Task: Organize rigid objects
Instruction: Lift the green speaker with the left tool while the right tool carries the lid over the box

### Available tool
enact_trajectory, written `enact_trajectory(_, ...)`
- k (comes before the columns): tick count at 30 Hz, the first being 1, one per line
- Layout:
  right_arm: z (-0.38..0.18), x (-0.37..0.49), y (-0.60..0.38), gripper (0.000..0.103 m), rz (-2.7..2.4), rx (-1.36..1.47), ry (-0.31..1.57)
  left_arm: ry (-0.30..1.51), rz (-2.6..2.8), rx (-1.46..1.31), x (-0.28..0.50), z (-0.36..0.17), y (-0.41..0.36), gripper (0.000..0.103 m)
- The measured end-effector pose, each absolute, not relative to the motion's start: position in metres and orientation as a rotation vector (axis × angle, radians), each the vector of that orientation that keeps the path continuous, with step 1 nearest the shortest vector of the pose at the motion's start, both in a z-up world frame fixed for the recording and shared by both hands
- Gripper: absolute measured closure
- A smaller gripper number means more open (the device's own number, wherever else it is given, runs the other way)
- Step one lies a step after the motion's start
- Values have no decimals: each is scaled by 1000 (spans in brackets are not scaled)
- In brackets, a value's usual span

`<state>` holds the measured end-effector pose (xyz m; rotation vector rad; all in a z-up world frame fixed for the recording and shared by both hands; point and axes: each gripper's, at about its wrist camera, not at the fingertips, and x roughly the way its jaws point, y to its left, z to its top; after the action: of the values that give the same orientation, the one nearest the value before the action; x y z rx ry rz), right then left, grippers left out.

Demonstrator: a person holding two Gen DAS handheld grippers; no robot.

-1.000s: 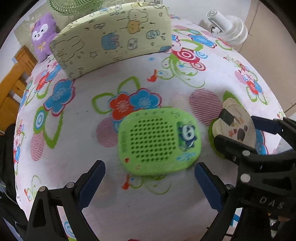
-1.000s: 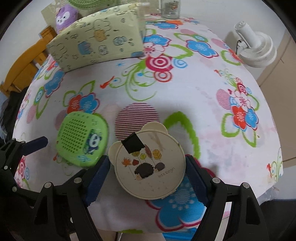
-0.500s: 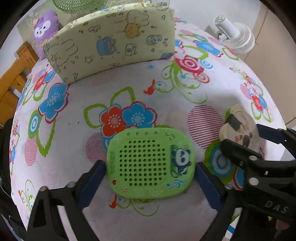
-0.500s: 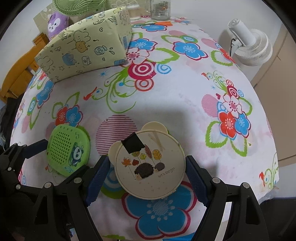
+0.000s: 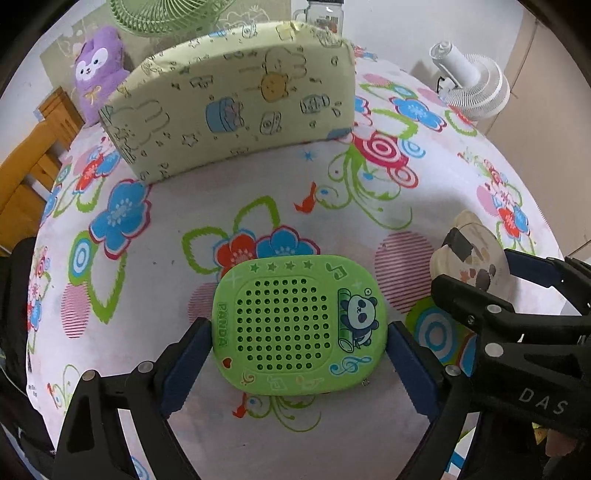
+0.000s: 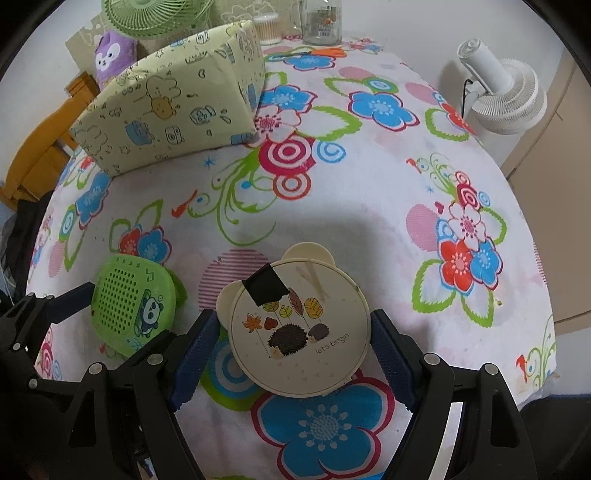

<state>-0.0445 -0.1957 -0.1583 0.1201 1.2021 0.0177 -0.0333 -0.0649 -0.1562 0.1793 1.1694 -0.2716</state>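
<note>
Left wrist view: left gripper (image 5: 297, 345) clamped the green panda case (image 5: 299, 325); right gripper (image 6: 297, 345) held the round hedgehog tin (image 6: 299, 328) clear of the table's (image 6: 406, 177) near edge, probably for sorting.

Before us a surface (image 6: 369, 192) under a white cloth printed with bright flowers, on it we see a pale green wedge-shaped cushion (image 6: 173, 110) with cartoon drawings at the back, a clear glass jar (image 6: 320, 20) behind it.
</note>
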Motion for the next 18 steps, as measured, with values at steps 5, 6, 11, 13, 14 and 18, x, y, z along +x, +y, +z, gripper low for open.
enact_trajectory(5, -147, -41, -194, 20, 23, 122, 1185, 1151, -262, 172, -33, -142, -62, 9)
enact_trajectory(6, -144, -41, -193, 20, 24, 122, 1181, 1146, -256, 169, -33, -138, -60, 9)
enact_trajectory(11, -128, -38, -190, 20, 41, 135, 1159, 1123, -243, 165, -32, -122, -58, 9)
enact_trajectory(13, -123, -36, -189, 20, 46, 138, 1150, 1106, -234, 166, -33, -113, -55, 9)
enact_trajectory(14, -120, -36, -189, 20, 48, 138, 1146, 1102, -230, 166, -32, -111, -55, 9)
enact_trajectory(18, -107, -34, -185, 20, 59, 138, 1123, 1082, -212, 163, -33, -97, -52, 9)
